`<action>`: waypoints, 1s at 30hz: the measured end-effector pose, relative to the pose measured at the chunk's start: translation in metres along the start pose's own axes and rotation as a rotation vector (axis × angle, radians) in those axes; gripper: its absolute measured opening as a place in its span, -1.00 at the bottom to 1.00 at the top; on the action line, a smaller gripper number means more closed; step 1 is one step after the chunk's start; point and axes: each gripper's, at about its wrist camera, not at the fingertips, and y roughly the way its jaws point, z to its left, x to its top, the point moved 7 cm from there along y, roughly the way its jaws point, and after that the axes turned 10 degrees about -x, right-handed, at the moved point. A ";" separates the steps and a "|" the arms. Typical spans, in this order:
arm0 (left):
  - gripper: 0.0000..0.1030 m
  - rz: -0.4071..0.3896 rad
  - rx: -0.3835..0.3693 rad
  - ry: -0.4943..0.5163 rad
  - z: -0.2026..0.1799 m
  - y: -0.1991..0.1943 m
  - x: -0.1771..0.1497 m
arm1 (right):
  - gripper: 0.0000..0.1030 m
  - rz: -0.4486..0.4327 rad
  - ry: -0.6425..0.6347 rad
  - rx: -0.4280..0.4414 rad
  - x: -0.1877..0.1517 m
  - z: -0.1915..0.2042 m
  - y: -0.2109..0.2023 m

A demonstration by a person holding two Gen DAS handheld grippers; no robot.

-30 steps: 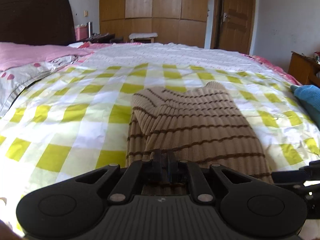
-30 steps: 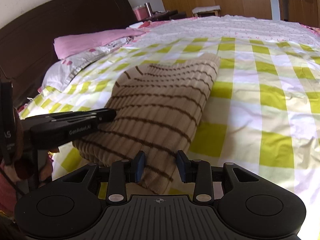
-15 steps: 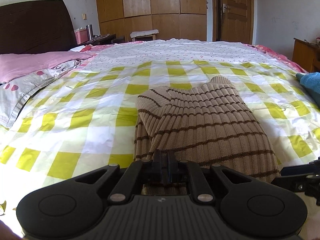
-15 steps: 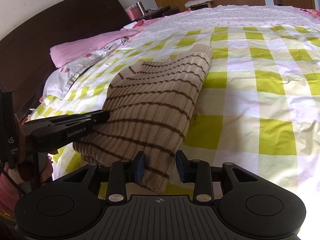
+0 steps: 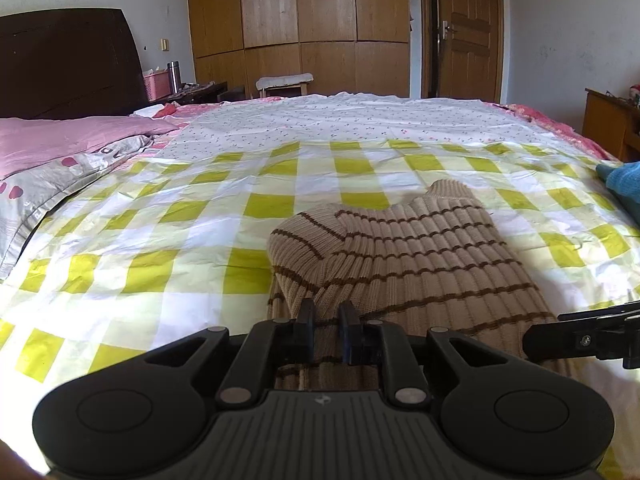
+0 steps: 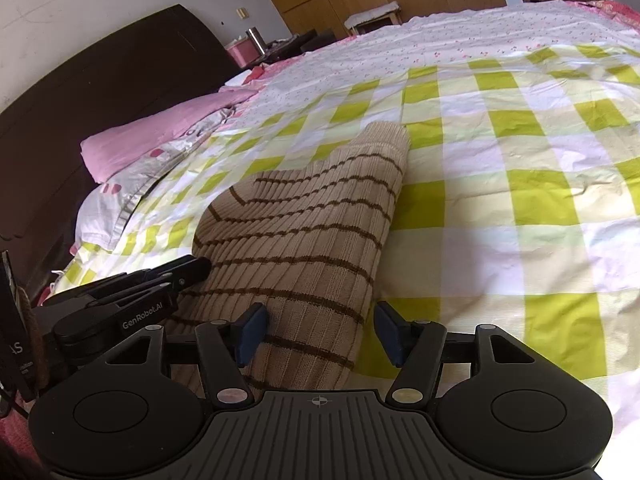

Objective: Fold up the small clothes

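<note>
A folded beige ribbed sweater with brown stripes (image 5: 416, 256) lies on the yellow-checked bed sheet (image 5: 160, 240). My left gripper (image 5: 327, 330) sits at its near left edge, jaws slightly apart with a fold of knit between them. The sweater also shows in the right wrist view (image 6: 304, 240). My right gripper (image 6: 318, 332) is wide open around the sweater's near right corner, fingers on either side. The left gripper (image 6: 188, 270) shows there at the left, and the right gripper's finger (image 5: 580, 336) shows in the left view.
Pink pillows (image 5: 60, 148) and a dark headboard (image 5: 68, 60) lie to the left. A blue garment (image 5: 624, 184) lies at the bed's right edge. Wooden wardrobes (image 5: 300, 28) and a door (image 5: 468, 28) stand behind the bed.
My left gripper's jaws have parted from fully shut. My right gripper has opened much wider. Both views have lifted and pulled back a little.
</note>
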 end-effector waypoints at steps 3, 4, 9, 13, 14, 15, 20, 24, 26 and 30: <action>-0.44 0.007 0.006 -0.010 0.009 0.003 -0.003 | 0.24 0.031 0.020 0.029 -0.001 0.005 0.014; -0.43 0.007 0.009 -0.015 0.012 0.004 -0.004 | 0.25 0.037 0.019 0.031 0.000 0.007 0.018; -0.43 0.008 0.037 -0.030 0.021 0.007 -0.007 | 0.13 0.049 -0.027 0.017 0.010 0.021 0.028; -0.43 0.006 0.037 -0.013 0.023 0.007 -0.008 | 0.20 0.056 -0.032 0.008 0.009 0.025 0.031; -0.43 0.005 0.029 -0.025 0.024 0.005 -0.008 | 0.24 0.056 -0.032 0.011 0.008 0.024 0.030; -0.43 0.002 0.021 -0.036 0.025 0.002 -0.007 | 0.25 0.059 -0.021 0.019 0.007 0.022 0.029; -0.44 -0.015 -0.001 -0.048 0.025 -0.020 -0.003 | 0.29 0.070 0.035 0.065 0.005 0.013 0.023; -0.43 -0.020 -0.021 -0.050 0.024 -0.034 -0.007 | 0.35 0.064 0.036 0.072 0.006 0.017 0.023; -0.41 -0.012 -0.044 -0.064 0.025 -0.036 -0.011 | 0.36 0.062 0.041 0.080 0.004 0.016 0.021; -0.31 0.024 -0.082 -0.107 0.030 -0.029 -0.022 | 0.39 0.075 0.065 0.096 0.000 0.014 0.021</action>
